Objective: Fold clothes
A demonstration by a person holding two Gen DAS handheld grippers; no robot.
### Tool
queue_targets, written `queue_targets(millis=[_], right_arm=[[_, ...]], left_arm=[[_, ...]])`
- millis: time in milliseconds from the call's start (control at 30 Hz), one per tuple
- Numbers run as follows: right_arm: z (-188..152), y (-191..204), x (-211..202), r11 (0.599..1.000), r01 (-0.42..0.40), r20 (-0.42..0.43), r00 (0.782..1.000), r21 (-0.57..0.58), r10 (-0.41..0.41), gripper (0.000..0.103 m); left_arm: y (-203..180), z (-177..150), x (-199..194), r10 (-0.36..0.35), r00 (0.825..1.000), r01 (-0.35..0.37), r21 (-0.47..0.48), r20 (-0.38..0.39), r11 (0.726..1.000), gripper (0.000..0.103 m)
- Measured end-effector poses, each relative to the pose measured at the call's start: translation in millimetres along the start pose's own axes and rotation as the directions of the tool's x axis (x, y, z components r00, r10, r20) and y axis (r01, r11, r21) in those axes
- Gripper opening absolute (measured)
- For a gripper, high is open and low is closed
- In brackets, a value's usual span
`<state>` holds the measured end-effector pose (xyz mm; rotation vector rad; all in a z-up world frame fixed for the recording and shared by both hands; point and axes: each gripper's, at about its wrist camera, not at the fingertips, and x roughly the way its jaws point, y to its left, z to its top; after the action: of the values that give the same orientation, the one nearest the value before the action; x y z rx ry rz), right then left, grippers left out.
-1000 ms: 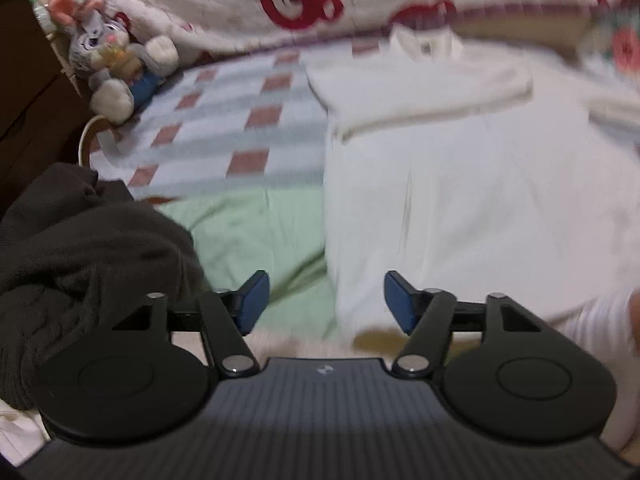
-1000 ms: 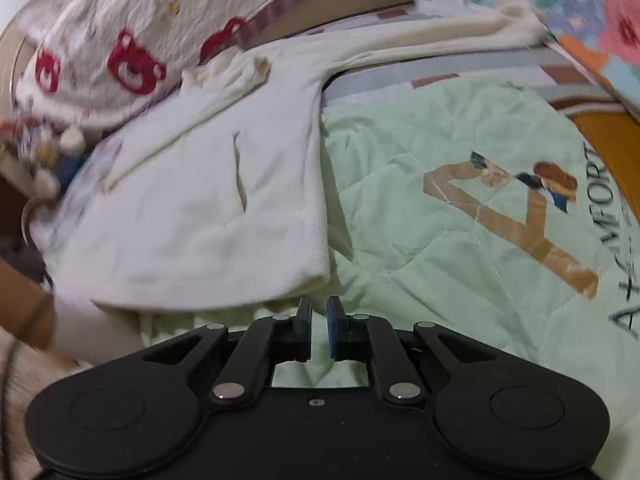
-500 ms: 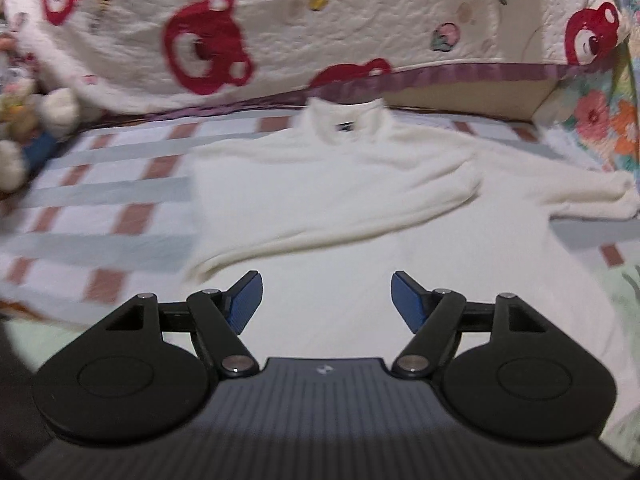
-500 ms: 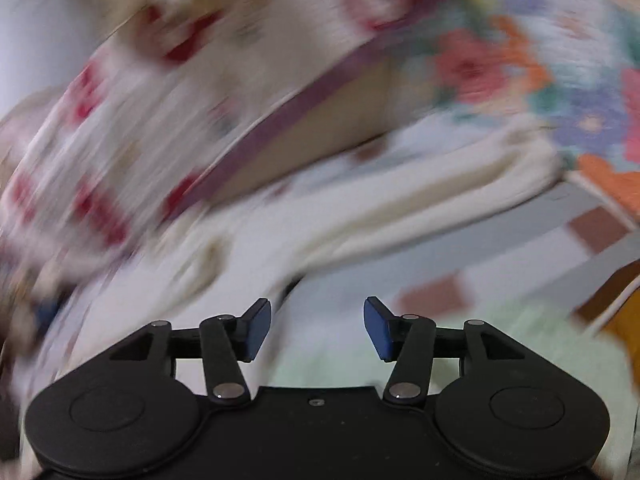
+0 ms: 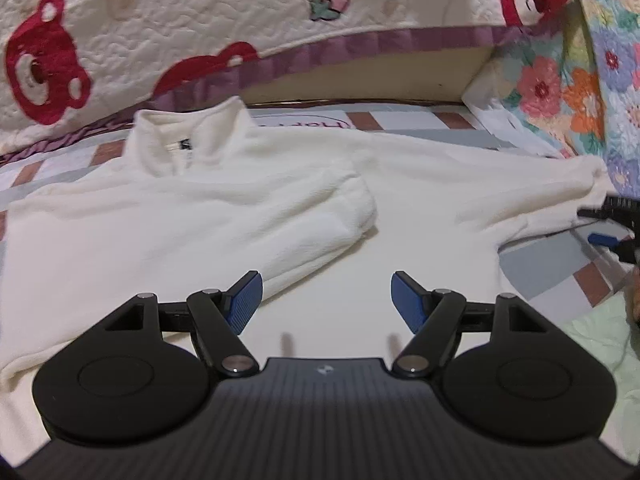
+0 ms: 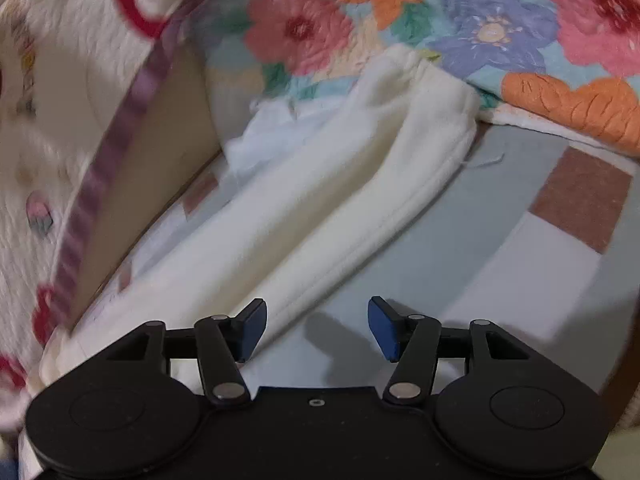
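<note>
A cream fleece pullover [image 5: 208, 216] lies flat on the bed with its collar toward the headboard. One sleeve is folded across its chest; the other sleeve [image 5: 500, 196] stretches out to the right. My left gripper [image 5: 326, 304] hovers open over the pullover's body with nothing between its blue pads. In the right wrist view the outstretched sleeve [image 6: 320, 216] runs up to its cuff [image 6: 440, 100]. My right gripper [image 6: 316, 328] is low over the sleeve's lower edge, its jaws opening and empty. Its tip [image 5: 604, 236] shows at the right edge of the left wrist view.
A checked sheet [image 6: 540, 216] covers the bed. A bear-print quilt [image 5: 120, 40] is heaped along the back and a floral quilt [image 6: 480, 28] at the right, touching the cuff. A wooden headboard [image 5: 360, 76] stands behind the collar.
Both grippers swept from the pullover's hem toward its top. The right gripper went from shut to open and now faces the outstretched sleeve. The dark garment and plush toys have left the left view.
</note>
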<state>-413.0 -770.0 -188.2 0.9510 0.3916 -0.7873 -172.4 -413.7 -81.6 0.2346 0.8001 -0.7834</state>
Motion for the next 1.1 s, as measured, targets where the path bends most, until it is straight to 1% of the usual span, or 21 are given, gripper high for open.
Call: queue_targets(millis=[100, 200, 267, 333, 400, 433, 467, 500, 533, 567, 633, 767, 833, 900, 1000, 1100], right_arm=[[4, 9, 9, 0.999, 0.041, 0.048, 0.998, -0.003, -0.041, 0.069], [7, 20, 22, 0.995, 0.093, 0.117, 0.989, -0.027, -0.090, 0.073], [6, 27, 32, 0.992, 0.119, 0.160, 0.981, -0.044, -0.111, 0.089], [4, 37, 42, 0.987, 0.153, 0.183, 0.973, -0.057, -0.140, 0.096], [2, 46, 50, 0.977, 0.195, 0.200, 0.964, -0.083, -0.176, 0.096], [0, 47, 53, 0.974, 0.202, 0.211, 0.961, -0.102, -0.177, 0.085], [-1, 48, 54, 0.971, 0.204, 0.222, 0.960, -0.123, -0.173, 0.053], [-2, 48, 56, 0.966, 0.213, 0.220, 0.959, -0.147, -0.178, 0.035], [-1, 46, 55, 0.969, 0.199, 0.210, 0.963, -0.147, -0.166, 0.025], [-1, 44, 54, 0.974, 0.177, 0.200, 0.969, -0.139, -0.148, 0.019], [1, 43, 49, 0.981, 0.136, 0.188, 0.976, -0.136, -0.109, 0.017], [7, 59, 32, 0.983, 0.060, 0.193, 0.981, -0.171, -0.026, 0.016], [11, 79, 22, 0.981, 0.003, 0.196, 0.980, -0.195, 0.036, 0.016], [14, 106, 9, 0.971, -0.064, 0.197, 0.974, -0.231, 0.111, 0.016], [13, 162, -12, 0.927, -0.176, 0.175, 0.954, -0.331, 0.243, 0.016], [-2, 229, -38, 0.846, -0.296, 0.124, 0.915, -0.443, 0.385, 0.016]], left_arm=[[-1, -1, 17, -0.006, 1.000, 0.006, -0.006, -0.011, 1.000, 0.071], [5, -5, 26, 0.015, 1.000, -0.015, -0.015, -0.012, 1.000, 0.071], [10, -8, 29, 0.036, 0.999, -0.036, -0.013, -0.009, 0.999, 0.071], [17, -8, 27, 0.049, 0.999, -0.049, 0.001, -0.006, 0.999, 0.071], [23, -9, 24, 0.060, 0.998, -0.060, 0.018, -0.002, 0.998, 0.071], [27, -9, 23, 0.067, 0.998, -0.067, 0.023, -0.004, 0.997, 0.071], [32, -10, 21, 0.076, 0.997, -0.076, 0.023, -0.007, 0.997, 0.071], [38, -11, 20, 0.083, 0.996, -0.083, 0.014, -0.011, 0.996, 0.071], [46, -12, 18, 0.088, 0.996, -0.088, 0.001, -0.015, 0.996, 0.071], [53, -14, 16, 0.094, 0.995, -0.094, -0.012, -0.019, 0.996, 0.071], [68, -16, 13, 0.097, 0.995, -0.098, -0.045, -0.027, 0.994, 0.070], [97, -16, 7, 0.106, 0.994, -0.108, -0.132, -0.028, 0.985, 0.068], [106, -16, 4, 0.098, 0.995, -0.099, -0.171, -0.017, 0.980, 0.068], [113, -15, -2, 0.099, 0.995, -0.097, -0.189, -0.004, 0.977, 0.068], [120, -13, -11, 0.101, 0.995, -0.096, -0.178, 0.019, 0.979, 0.068], [131, -11, -24, 0.116, 0.992, -0.109, -0.148, 0.040, 0.983, 0.068]])
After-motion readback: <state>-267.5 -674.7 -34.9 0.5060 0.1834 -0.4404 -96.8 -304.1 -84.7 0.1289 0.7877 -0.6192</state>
